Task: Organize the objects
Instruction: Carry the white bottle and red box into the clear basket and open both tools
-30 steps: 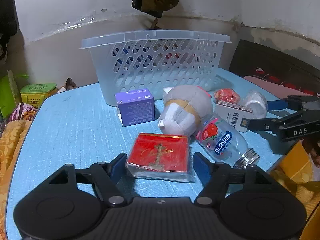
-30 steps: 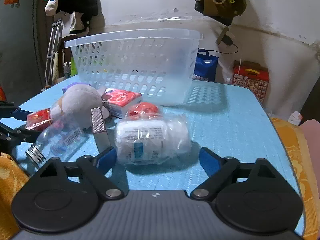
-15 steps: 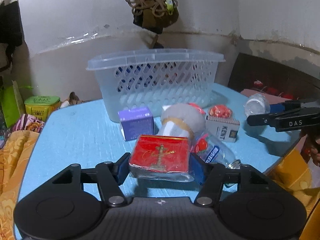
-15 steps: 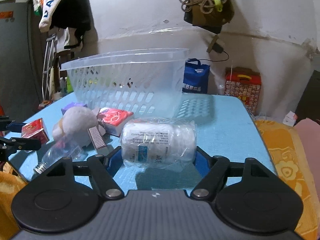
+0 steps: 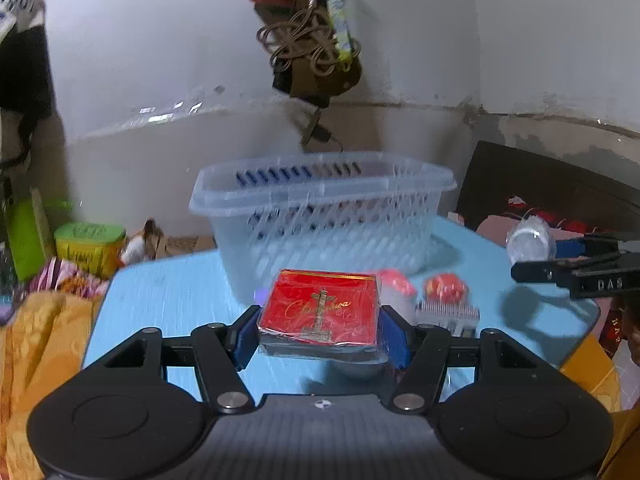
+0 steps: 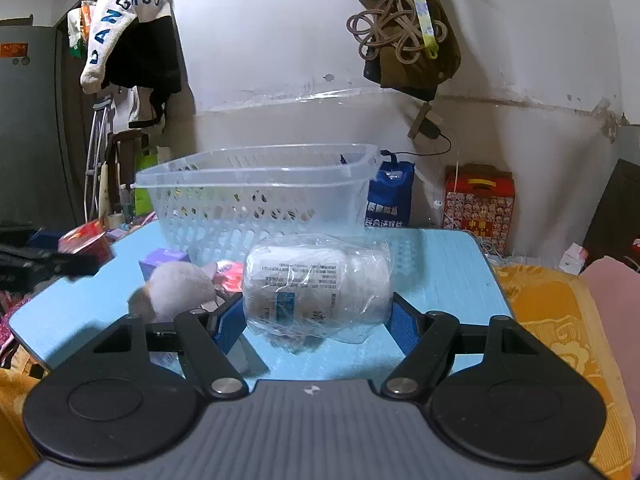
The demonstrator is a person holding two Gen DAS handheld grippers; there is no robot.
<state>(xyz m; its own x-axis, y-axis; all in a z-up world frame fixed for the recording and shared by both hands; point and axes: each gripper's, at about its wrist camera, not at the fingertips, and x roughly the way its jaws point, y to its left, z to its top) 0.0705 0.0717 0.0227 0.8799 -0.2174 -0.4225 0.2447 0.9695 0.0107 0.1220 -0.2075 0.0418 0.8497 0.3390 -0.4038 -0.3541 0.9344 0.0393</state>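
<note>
Both items have just left the surface (image 5: 168,300): my left hand-held gripper (image 5: 320,332) grasps the red box (image 5: 320,308), my right hand-held gripper (image 6: 316,320) the wrapped bottle (image 6: 316,284), bound for the far basket (image 5: 320,216).

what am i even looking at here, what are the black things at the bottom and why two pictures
There is no robot here. A person holds a two-finger gripper in each hand, and each one carries a wide-angle camera looking along its fingers, so you get two pictures.

The left gripper is clamped on a red box. The right gripper is clamped on a white bottle wrapped in clear plastic.

Both face a clear basket on a blue table, where a plush toy and a purple box lie.
</note>
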